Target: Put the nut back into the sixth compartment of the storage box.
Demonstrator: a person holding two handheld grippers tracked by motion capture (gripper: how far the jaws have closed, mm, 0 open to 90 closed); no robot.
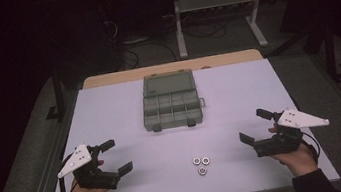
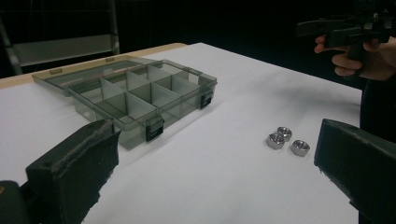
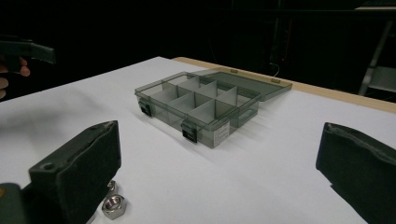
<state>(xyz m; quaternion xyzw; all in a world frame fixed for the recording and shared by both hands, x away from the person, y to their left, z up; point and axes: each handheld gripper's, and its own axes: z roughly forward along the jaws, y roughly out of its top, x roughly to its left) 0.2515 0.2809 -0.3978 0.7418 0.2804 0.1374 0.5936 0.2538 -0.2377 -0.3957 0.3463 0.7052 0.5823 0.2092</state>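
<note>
I see three silver nuts (image 1: pixel 201 164) on the white table (image 1: pixel 120 113), a smoky grey transparent box (image 1: pixel 171 100) with black latches, and my black grippers with white plates.

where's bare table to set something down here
Bare: between the organizer box and the three hex nuts, and along both sides of the box out to the table edges. Tightest spot: the near edge, between the left gripper and right gripper.

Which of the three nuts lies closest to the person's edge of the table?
The single nut in front. The other two nuts sit side by side just behind it, closer to the open box.
</note>
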